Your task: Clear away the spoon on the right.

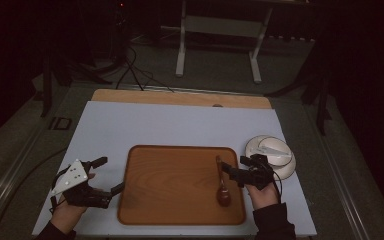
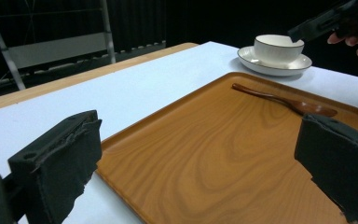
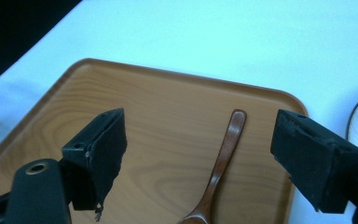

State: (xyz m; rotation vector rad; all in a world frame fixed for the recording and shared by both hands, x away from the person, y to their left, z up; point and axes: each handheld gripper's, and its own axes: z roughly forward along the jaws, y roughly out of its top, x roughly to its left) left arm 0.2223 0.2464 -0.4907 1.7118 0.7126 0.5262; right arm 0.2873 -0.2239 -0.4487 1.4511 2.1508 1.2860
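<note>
A dark wooden spoon (image 1: 223, 181) lies flat on the right part of a brown wooden tray (image 1: 170, 190), bowl end toward me. My right gripper (image 1: 234, 170) hovers just above and to the right of the spoon, open, with nothing between its jaws; in the right gripper view the spoon (image 3: 221, 165) lies on the tray (image 3: 144, 140) below the gap. My left gripper (image 1: 109, 175) rests at the tray's left edge, open and empty; its view looks across the tray (image 2: 214, 149) to the spoon (image 2: 284, 100).
A white bowl on a white saucer (image 1: 271, 154) stands right of the tray, close behind my right hand, and appears as bowl (image 2: 278, 48) in the left gripper view. A white mat (image 1: 130, 125) covers the table. A metal stand (image 1: 220, 35) is beyond the table.
</note>
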